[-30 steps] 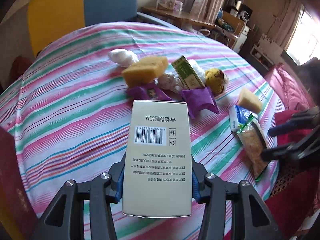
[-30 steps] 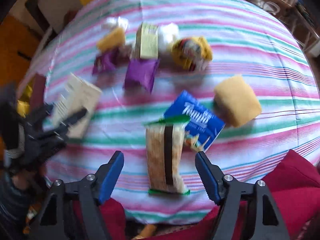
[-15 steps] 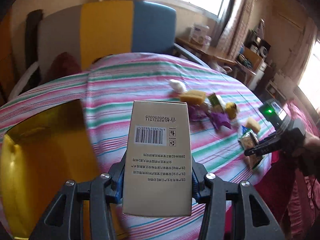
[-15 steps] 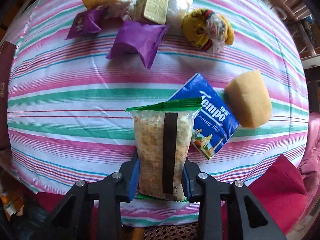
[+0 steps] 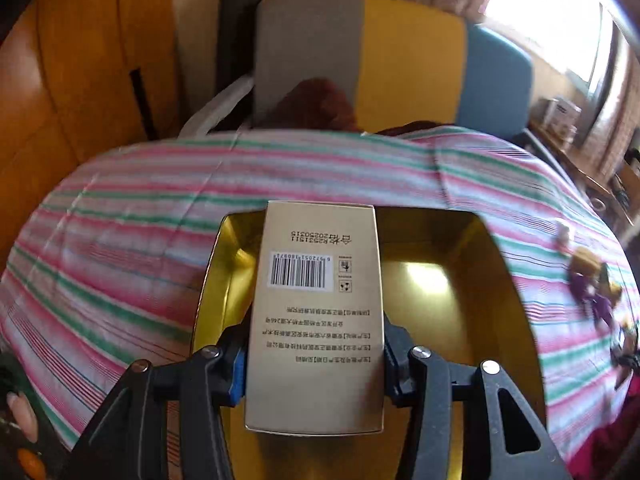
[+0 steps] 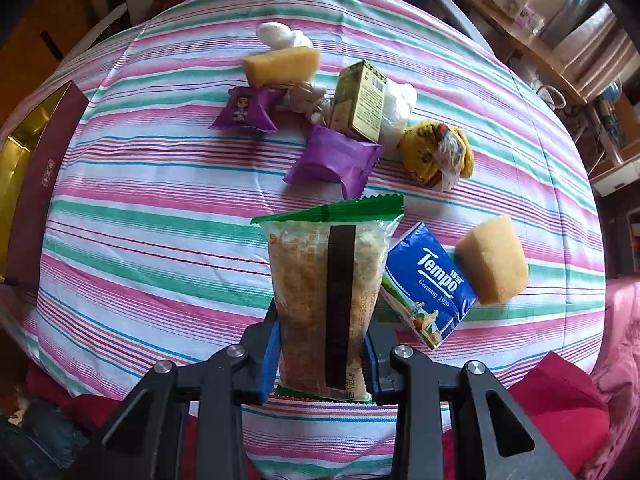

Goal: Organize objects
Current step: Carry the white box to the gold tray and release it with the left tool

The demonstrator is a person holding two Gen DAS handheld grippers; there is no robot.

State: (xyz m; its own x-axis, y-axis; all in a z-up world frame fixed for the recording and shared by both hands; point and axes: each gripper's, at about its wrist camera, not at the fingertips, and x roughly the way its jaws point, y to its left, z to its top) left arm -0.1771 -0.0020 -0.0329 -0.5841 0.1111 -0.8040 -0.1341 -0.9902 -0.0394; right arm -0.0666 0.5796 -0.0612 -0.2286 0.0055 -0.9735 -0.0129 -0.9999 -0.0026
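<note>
left hand-held gripper (image 5: 314,364): clamped on beige box (image 5: 316,312), barcode side up
box place: between the fingers, sticking out ahead, over gold tray (image 5: 440,280)
right hand-held gripper (image 6: 320,356): jaws have just been closing, now gripping snack packet (image 6: 320,292)
packet place: between the pads, above striped counter (image 6: 160,208)
blue tissue pack (image 6: 428,284): just right of packet
yellow sponge (image 6: 492,266): further right
purple pouch (image 6: 334,160): ahead
</note>
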